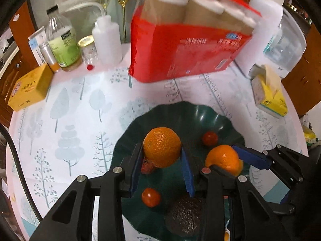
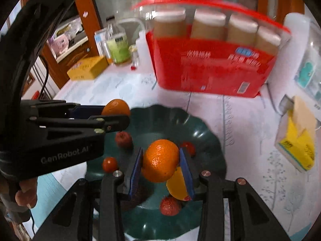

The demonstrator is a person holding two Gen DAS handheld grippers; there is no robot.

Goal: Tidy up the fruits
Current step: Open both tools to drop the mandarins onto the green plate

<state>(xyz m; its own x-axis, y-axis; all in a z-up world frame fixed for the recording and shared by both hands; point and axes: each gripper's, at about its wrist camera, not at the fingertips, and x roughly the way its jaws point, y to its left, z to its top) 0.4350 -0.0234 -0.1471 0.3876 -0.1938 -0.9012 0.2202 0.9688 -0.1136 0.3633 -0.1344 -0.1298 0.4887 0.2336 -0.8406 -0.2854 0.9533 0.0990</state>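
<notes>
A dark green scalloped plate (image 1: 180, 110) (image 2: 202, 126) lies on the tree-print tablecloth. My left gripper (image 1: 162, 149) is shut on an orange (image 1: 161, 140), which hangs over the plate. The right wrist view shows that left gripper (image 2: 114, 116) from the side with its orange (image 2: 116, 106). My right gripper (image 2: 161, 151) is shut on a second orange (image 2: 159, 162), also over the plate. In the left wrist view the right gripper (image 1: 223, 157) and its orange (image 1: 222, 156) sit to the right. On the plate lie small red fruits (image 1: 150, 197) (image 2: 110, 164), a dark avocado (image 1: 185, 218) and a yellow fruit (image 2: 176, 186).
A red box of capped tubs (image 1: 186, 56) (image 2: 212, 68) stands behind the plate. Bottles and jars (image 1: 62, 42) and a yellow carton (image 1: 28, 88) sit at the back left. At the right are a yellow tissue box (image 1: 268, 96) (image 2: 297, 146) and a white appliance (image 1: 266, 30).
</notes>
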